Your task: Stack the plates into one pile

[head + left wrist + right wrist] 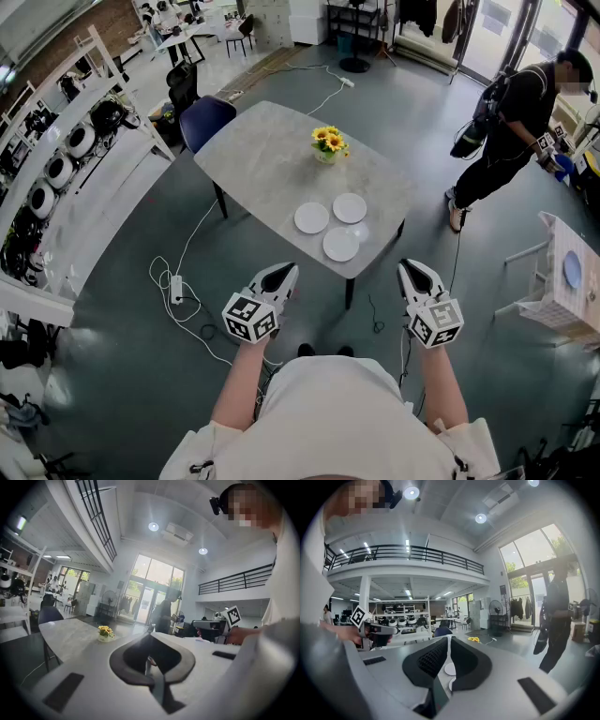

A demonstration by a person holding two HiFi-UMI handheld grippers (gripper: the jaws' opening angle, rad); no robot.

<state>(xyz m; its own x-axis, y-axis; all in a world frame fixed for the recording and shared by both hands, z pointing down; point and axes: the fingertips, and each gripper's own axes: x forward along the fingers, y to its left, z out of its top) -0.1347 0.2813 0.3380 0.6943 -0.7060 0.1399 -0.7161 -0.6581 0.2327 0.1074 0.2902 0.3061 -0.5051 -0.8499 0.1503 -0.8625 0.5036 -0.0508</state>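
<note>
A: White plates, three, lay side by side, unstacked, at the table's near corner
B: Grippers?
A: Left gripper, right gripper: jaws together, empty, short of the table

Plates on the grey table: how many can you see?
3, lying apart on the table, near its front corner: left plate, far right plate, nearest plate. None appears hidden.
</note>
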